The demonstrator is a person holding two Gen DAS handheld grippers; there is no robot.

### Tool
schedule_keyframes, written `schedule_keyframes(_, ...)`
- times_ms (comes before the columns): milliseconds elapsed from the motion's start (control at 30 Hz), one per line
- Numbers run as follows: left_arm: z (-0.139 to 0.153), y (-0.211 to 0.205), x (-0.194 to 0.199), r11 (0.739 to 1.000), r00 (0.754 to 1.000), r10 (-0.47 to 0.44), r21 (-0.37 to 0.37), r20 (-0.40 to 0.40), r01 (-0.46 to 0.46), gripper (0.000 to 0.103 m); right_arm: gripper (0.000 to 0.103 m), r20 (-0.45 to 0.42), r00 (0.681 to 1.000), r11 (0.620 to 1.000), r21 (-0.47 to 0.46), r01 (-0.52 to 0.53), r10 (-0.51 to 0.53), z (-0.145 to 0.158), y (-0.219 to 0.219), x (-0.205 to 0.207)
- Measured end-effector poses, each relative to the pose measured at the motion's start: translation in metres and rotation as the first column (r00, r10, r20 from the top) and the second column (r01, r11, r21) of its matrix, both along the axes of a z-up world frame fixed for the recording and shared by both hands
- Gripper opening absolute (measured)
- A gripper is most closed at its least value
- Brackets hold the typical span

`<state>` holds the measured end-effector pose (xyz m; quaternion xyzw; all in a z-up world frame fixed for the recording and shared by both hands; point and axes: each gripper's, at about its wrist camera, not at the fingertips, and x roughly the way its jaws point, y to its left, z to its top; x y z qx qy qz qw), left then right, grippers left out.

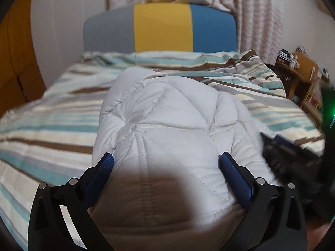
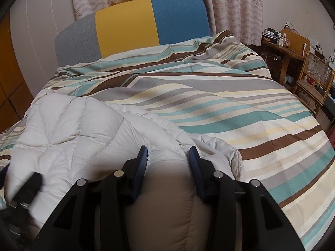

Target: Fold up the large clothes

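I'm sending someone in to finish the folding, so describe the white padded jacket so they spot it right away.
Start at the bed with the grey, yellow and blue headboard and the striped cover. The jacket lies bunched on the near part of that cover. It is the only plain white, puffy, stitched thing on the stripes.

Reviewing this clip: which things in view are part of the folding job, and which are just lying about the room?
Part of the job:
white quilted jacket
left tongs, open
right tongs, closed on a fold of the jacket
striped bedspread it lies on

Just lying about:
headboard
curtains
wooden desk
cane chair
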<state>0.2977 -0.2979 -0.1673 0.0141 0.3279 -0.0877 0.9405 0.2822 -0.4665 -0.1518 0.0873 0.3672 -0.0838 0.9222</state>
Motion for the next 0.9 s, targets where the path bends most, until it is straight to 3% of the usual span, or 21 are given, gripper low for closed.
schedule_keyframes(133, -0.012, -0.001, 0.005, 1.000, 0.999, -0.007, 0.005, 0.036, 0.007, 0.100, 0.041, 0.015, 1.000, 1.000, -0.012, 0.011, -0.011, 0.002, 0.002, -0.003)
schedule_keyframes(333, -0.015, 0.000, 0.004, 1.000, 0.999, -0.022, -0.008, 0.047, 0.023, 0.100, 0.046, 0.118, 0.993, 1.000, 0.026, 0.000, -0.003, 0.021, 0.003, -0.042)
schedule_keyframes(467, -0.014, 0.002, 0.002, 1.000, 0.998, -0.020, -0.020, 0.052, 0.021, 0.100, 0.057, 0.178, 0.984, 0.999, 0.037, -0.039, 0.032, 0.030, 0.009, -0.077)
schedule_keyframes(600, -0.014, 0.001, -0.002, 0.999, 0.997, -0.031, -0.013, 0.068, 0.032, 0.100, 0.057, 0.168, 0.986, 1.000, -0.006, -0.018, 0.019, 0.012, 0.013, -0.088)
schedule_keyframes(767, -0.019, -0.004, 0.009, 0.999, 0.999, -0.041, -0.001, 0.027, 0.041, 0.100, 0.057, 0.115, 0.993, 0.999, 0.037, -0.011, 0.007, 0.000, 0.004, -0.069)
schedule_keyframes(900, -0.015, -0.001, 0.006, 0.998, 0.998, -0.052, -0.017, 0.022, 0.053, 0.100, 0.057, 0.128, 0.992, 0.999, 0.042, -0.015, 0.009, 0.001, 0.002, -0.073)
